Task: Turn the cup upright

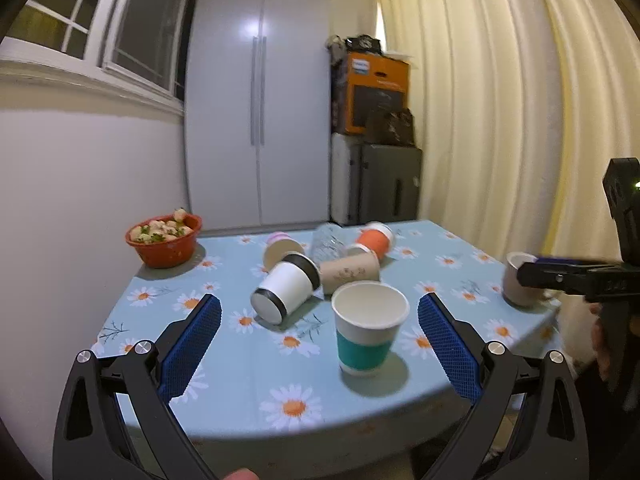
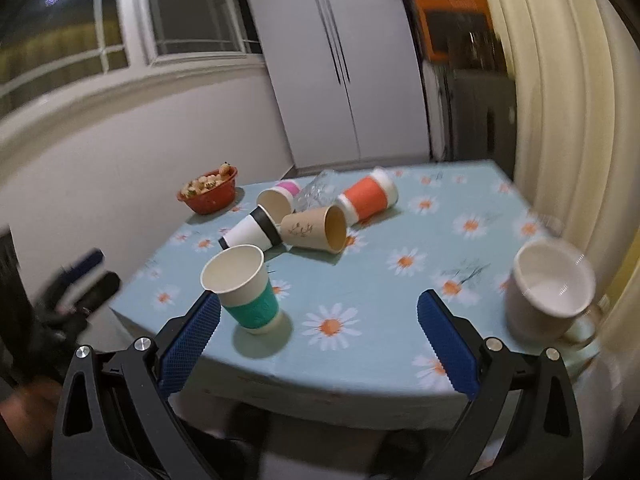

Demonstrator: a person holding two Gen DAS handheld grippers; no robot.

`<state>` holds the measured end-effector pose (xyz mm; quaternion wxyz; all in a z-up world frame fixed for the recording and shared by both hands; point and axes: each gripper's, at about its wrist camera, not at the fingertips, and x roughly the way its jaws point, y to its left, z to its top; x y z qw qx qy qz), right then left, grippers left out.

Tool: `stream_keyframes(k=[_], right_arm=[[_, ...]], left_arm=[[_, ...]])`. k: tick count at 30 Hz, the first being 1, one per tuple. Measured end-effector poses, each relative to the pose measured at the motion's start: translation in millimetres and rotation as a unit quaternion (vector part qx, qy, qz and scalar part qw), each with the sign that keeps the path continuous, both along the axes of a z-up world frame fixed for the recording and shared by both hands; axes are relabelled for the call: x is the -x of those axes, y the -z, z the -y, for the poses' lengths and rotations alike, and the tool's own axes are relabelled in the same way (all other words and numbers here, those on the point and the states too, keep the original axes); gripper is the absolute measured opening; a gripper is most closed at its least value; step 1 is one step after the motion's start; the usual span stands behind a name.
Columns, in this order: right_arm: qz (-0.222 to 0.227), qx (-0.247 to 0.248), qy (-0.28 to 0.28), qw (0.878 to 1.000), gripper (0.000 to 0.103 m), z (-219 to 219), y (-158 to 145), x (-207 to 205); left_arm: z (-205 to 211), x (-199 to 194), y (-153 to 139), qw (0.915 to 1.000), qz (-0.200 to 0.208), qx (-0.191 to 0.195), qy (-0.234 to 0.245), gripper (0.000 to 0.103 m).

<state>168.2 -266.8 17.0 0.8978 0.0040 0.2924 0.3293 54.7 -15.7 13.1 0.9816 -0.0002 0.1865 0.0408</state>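
- Left wrist view is showing the left gripper (image 1: 319,322) hanging over the table's near edge, its blue pads spread wide and gripping nothing.
- Between those pads, near the near edge of the table (image 1: 248,376), the teal-banded cup (image 1: 366,330) is standing upright, mouth up, touching neither pad.
- The right gripper (image 2: 319,320) is likewise gaping wide and holding nothing; the teal-banded cup is sitting just inside its left pad, contact unclear.
- At the table's near right corner, a beige mug (image 2: 550,288) is standing upright.
- Toward the middle, a white cup with black bands (image 1: 286,286), a brown paper cup (image 1: 350,274), a pink-striped cup (image 1: 280,248), an orange-sleeved cup (image 1: 374,240) and a clear glass (image 1: 328,242) are lying on their sides in a cluster.
- At the far left corner, a red bowl (image 1: 166,240) is holding food.
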Motion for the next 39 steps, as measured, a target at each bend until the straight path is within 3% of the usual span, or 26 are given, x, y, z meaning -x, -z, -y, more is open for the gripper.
stream_keyframes(k=[6, 14, 20, 26, 39], right_arm=[[0.045, 0.020, 0.006, 0.999, 0.098, 3, -10, 25], [0.058, 0.039, 0.010, 0.998, 0.098, 13, -9, 48], [0.056, 0.029, 0.012, 0.998, 0.098, 18, -4, 64], [0.092, 0.049, 0.006, 0.995, 0.098, 10, -1, 78], [0.085, 0.056, 0.010, 0.995, 0.098, 9, 3, 75]], left_arm=[[0, 28, -9, 0.9995, 0.000, -0.008, 0.030, 0.096], [-12, 45, -7, 0.9984, -0.020, 0.036, 0.039, 0.096], [-2, 51, 2, 0.9971, -0.041, 0.033, 0.055, 0.096], [-3, 54, 6, 0.9972, -0.044, 0.043, 0.042, 0.096], [-6, 56, 7, 0.9977, -0.042, 0.044, 0.029, 0.096]])
